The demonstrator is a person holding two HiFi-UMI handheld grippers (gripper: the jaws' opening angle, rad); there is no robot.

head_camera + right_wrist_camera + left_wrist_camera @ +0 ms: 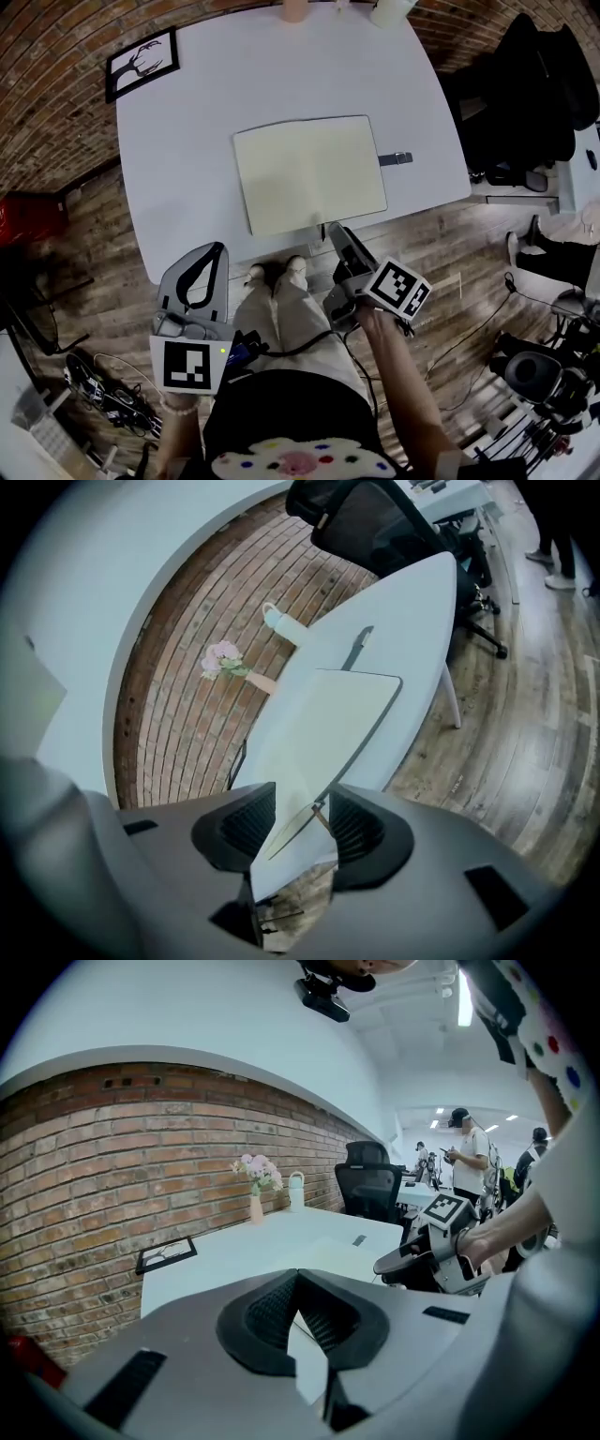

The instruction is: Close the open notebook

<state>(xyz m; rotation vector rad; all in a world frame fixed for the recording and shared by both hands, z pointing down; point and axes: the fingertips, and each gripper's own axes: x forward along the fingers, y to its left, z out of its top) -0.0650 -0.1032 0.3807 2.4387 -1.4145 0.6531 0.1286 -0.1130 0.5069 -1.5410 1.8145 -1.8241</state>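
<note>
The notebook (309, 174) lies flat in the middle of the white surface (187, 141), a little nearer to the near edge. It shows one cream face with no fold across it, so it seems to be already shut, though this is not certain. It looks thin and light, with a smooth cover that probably bends easily. On such a smooth top it may slide when it is pushed instead of lifted. The best place to take it is probably the thin free edge on the right side, just beside the grey strap (395, 158) that sticks out there. A dark ribbon (322, 231) hangs from its near edge. The right tongs (336, 234) stand apart and hold nothing. They hover at the near edge, pointing at the near right corner of the notebook. The left tongs (217, 251) are together with their tips touching, empty, and off the near edge. A framed picture (142, 63) rests at the far left corner. A vase (255, 1185) with flowers and a white bottle (296, 1190) stand at the far edge, and a black chair (367, 1180) is beyond it. All these are well apart from the notebook, so nothing blocks the way.
</note>
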